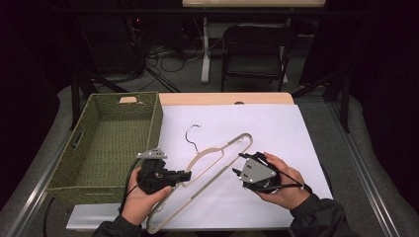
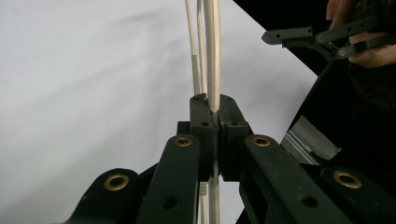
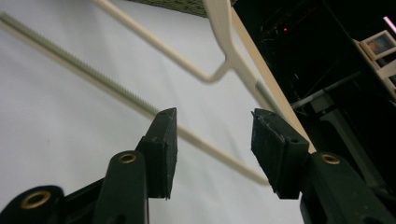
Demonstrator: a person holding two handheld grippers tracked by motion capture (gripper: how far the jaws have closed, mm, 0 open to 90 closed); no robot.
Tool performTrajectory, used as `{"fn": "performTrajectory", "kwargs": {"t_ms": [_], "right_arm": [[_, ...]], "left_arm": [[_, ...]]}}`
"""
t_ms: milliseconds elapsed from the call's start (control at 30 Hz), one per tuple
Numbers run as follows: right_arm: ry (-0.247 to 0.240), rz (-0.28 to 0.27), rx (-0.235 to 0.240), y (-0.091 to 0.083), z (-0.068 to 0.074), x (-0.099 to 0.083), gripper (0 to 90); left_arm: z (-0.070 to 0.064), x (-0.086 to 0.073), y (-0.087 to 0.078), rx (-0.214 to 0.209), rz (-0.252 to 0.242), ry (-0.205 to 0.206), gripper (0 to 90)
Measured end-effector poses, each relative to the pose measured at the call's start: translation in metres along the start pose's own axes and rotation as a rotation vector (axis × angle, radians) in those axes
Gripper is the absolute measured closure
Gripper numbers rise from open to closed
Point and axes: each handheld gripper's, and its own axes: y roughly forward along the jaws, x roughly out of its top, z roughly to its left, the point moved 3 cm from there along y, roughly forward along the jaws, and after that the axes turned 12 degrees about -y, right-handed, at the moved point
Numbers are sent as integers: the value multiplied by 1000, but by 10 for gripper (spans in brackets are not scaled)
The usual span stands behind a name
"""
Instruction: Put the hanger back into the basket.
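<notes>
The cream, smooth plastic-looking clothes hanger (image 1: 207, 168) carries a thin metal hook and lies on a matt white paper sheet (image 1: 276, 123). Beside it stands a coarse olive-green woven basket (image 1: 84, 163); the matt black gripper jaws show brass-coloured rivets.

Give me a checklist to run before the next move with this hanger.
1. Left gripper shut on the hanger: ok, jaws clamp its rod.
2. Right gripper ready: ok, jaws open, nothing between them, rods just beyond.
3. Hanger clear of the basket: ok, it lies on the white sheet beside it.
4. Basket empty: ok.
5. Metal hook free: ok, nothing touches it.
6. Grip firmness: cannot tell.
</notes>
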Motion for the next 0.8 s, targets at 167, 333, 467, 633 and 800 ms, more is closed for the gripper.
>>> {"fn": "performTrajectory", "kwargs": {"t_ms": [167,333,467,633,800], "right_arm": [[30,-4,-21,-7,-2,-10,500],[45,3,-24,-9,-3,-15,496],[51,9,-21,-8,-3,-16,494],[59,28,-11,-1,-2,-22,489],[100,38,6,5,-4,-29,473]], "left_arm": [[-8,9,-27,27,-44,22,874],[-10,18,-53,62,-73,59,874],[-4,23,-66,80,-86,62,874],[14,31,-85,118,-107,58,874],[23,37,-95,137,-124,46,874]]}}
